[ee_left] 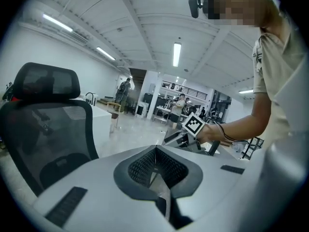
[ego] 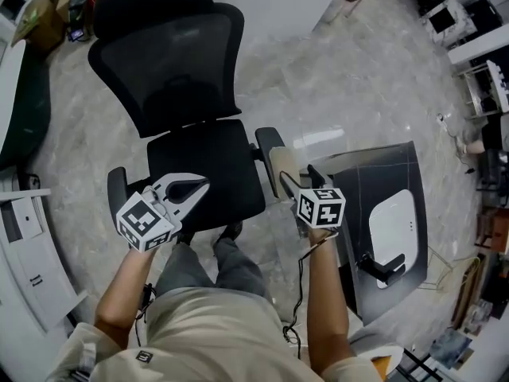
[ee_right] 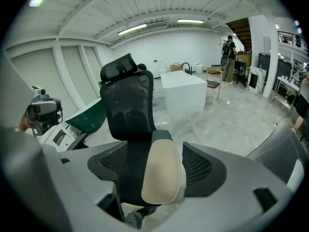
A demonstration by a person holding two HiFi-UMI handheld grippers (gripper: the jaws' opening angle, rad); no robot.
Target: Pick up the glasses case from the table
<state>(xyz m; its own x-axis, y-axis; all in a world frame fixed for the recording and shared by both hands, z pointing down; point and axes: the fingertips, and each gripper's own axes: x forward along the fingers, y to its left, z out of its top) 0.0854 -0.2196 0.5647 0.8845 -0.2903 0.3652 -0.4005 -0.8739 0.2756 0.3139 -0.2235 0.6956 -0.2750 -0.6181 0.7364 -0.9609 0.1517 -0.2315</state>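
R claw is released, jaws wide, w/ the beige glasses case lying btwn them, neither pad pressing it. Its long axis runs approx along the claw's own line, so I'd close across the short width. Can't tell what it rests on. L claw is clenched, empty, farther off.

Beige oblong glasses case, smooth and matt with rounded ends, is sitting lengthwise between the jaws of the right gripper. It is running along the tool's pointing line and lying closer to the right jaw, with a dark gap showing on the left. Not clear what is bearing it.
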